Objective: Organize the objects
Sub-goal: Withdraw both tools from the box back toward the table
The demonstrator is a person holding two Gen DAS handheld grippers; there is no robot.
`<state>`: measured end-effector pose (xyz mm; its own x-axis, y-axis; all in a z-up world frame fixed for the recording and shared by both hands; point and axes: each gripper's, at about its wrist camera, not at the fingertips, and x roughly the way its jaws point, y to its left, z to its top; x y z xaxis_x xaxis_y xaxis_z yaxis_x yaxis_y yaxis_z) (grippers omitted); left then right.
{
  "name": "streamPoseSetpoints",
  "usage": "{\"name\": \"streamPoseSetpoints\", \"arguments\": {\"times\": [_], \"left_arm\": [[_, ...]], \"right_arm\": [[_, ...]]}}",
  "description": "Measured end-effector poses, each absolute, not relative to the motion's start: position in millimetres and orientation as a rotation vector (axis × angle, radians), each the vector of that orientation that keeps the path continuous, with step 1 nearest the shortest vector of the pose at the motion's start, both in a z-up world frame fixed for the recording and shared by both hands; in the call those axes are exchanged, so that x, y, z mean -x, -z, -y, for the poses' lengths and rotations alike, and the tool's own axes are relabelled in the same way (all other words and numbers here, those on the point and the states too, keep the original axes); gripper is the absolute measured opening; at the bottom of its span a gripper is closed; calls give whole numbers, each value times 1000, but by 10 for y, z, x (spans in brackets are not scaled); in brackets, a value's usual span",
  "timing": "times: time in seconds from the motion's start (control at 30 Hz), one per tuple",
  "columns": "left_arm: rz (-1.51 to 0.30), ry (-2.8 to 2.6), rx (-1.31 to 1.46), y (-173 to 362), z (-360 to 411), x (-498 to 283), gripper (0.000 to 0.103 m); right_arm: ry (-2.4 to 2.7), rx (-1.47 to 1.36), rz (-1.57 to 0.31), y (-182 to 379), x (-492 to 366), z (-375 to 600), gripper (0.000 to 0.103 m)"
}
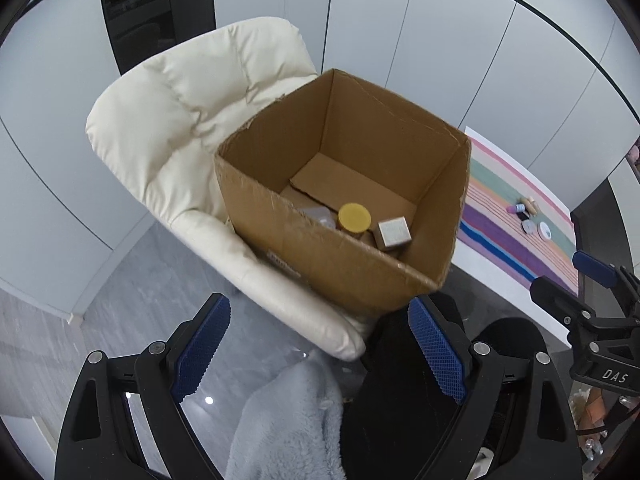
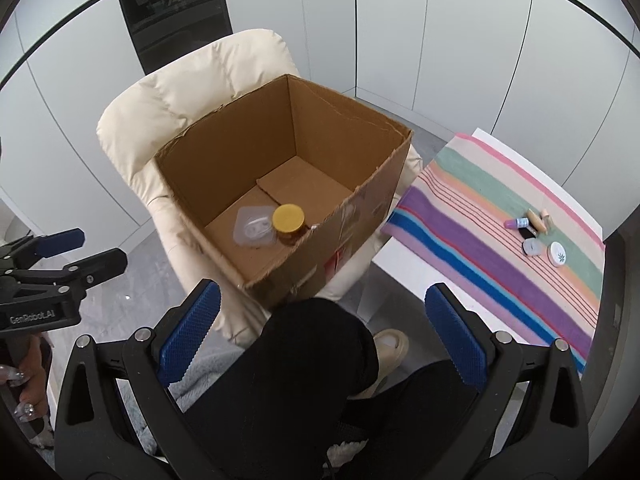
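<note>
With both grippers, left (image 1: 320, 354) and right (image 2: 322, 334), empty and wide open near the box (image 2: 340, 224), reaching the table's bottles (image 2: 530, 222) risks toppling them.

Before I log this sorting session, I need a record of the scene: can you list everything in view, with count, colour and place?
cardboard box: one, brown, open, on the chair
jar: one, yellow lid, inside the box
clear plastic packet: one, transparent, on the box floor beside the jar
small carton: one, grey-white, inside the box, right of the jar
chair: one, cream, padded, under the box
striped cloth: one, multicoloured, on a white table right of the chair
small cosmetics: a cluster of about six, mixed colours, on the cloth
fluffy garment: one, pale grey-blue, near the bottom
left tool: one, black with blue pads, open, empty
right tool: one, black with blue pads, open, empty
</note>
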<state>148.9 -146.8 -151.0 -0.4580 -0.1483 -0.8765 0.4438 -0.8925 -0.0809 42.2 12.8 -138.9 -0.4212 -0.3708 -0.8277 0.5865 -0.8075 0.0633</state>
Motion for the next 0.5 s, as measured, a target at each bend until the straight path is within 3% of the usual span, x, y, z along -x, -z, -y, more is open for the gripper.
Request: {"name": "streamPoseSetpoints", "arguments": {"times": [0.5], "left_arm": [[-337,2430,-1367,1482,1262,-1439,92]], "right_arm": [[2253,-1171,-308,1349,-501,-212,103]]}}
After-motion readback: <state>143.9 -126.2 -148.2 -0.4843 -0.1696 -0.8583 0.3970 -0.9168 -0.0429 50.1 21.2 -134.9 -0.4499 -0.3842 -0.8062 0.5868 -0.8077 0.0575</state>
